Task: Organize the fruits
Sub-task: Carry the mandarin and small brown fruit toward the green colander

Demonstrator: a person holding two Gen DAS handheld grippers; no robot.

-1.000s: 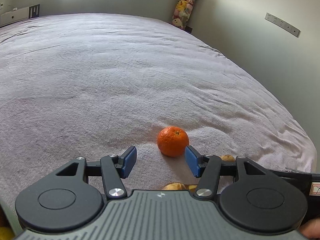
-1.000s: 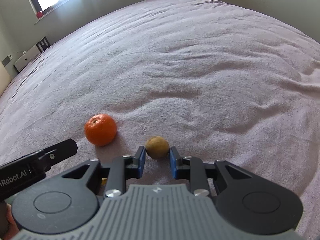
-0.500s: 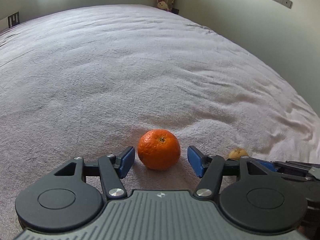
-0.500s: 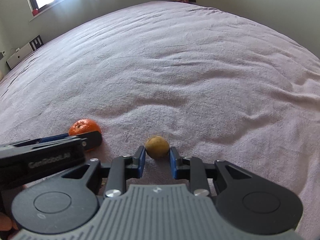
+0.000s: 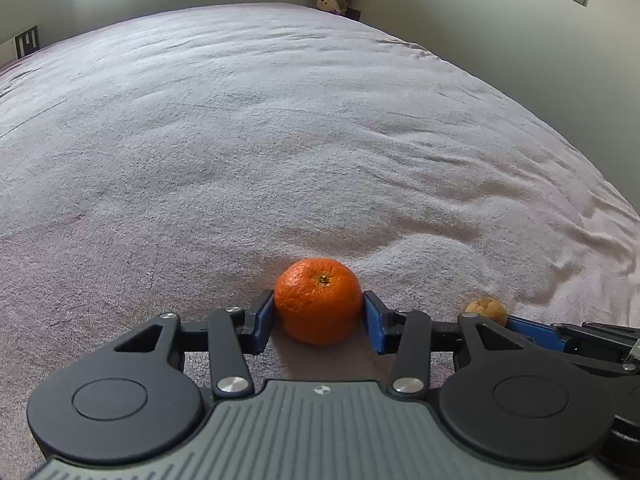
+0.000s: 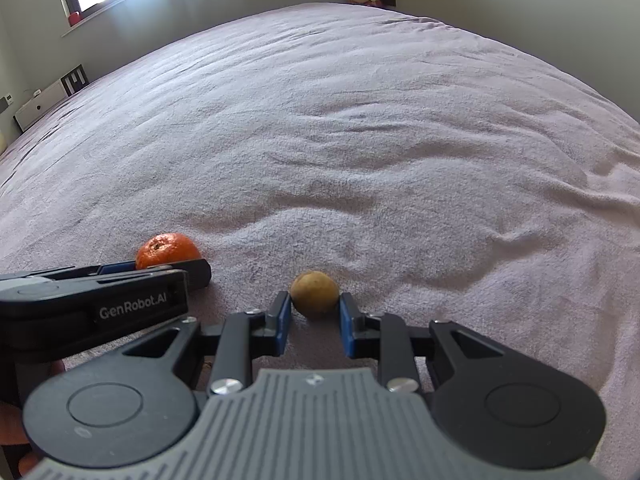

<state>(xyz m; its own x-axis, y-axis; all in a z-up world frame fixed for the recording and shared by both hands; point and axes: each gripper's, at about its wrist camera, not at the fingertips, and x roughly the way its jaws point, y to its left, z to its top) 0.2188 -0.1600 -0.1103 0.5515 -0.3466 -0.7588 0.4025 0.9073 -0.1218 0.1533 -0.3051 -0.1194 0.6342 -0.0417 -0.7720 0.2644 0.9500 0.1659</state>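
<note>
1. left gripper: black linkage arms, blue pads, round black hubs, silver screws, ribbed grey housing
2. right gripper: same build
3. White "GenRobot.AI" lettering on left gripper's side

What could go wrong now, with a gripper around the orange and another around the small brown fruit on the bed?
The left gripper has just been closing on the orange, touching only with its pad tips, so the round fruit might slip forward on lifting. The right gripper meets the small brown fruit equally near its tips. The two grippers sit close together and could bump. The soft blanket may let a dropped fruit roll.
</note>
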